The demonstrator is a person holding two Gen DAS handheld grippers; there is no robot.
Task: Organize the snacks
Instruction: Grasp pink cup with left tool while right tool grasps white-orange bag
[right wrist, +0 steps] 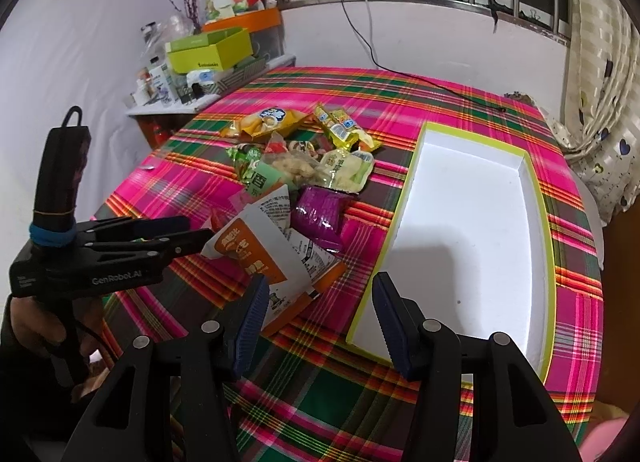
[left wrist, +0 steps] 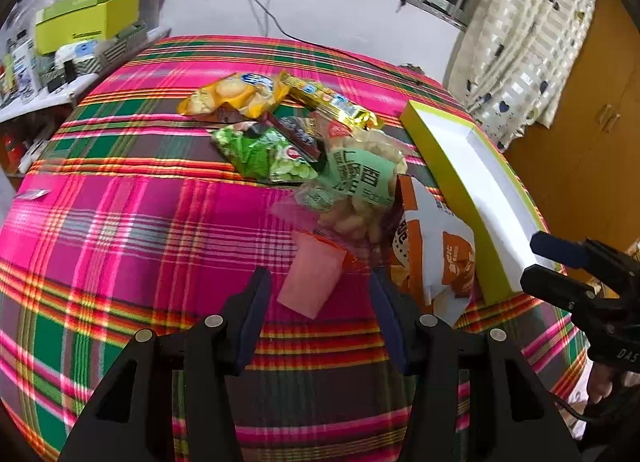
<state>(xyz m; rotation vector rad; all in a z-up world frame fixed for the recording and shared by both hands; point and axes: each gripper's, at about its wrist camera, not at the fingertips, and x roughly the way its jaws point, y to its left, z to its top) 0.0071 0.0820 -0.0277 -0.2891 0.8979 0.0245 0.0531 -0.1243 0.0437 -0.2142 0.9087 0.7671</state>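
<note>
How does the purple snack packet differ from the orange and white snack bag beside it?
The purple snack packet is smaller than the orange and white snack bag. The packet is plain glossy purple; the bag carries printed text. The packet lies nearer the pile's middle, the bag nearer the camera. Both lie on the plaid cloth, outside the white box.

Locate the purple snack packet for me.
In the right wrist view, the purple packet lies mid-table in the snack pile, between the orange-and-white bag and the empty white box, just left of the box.
</note>
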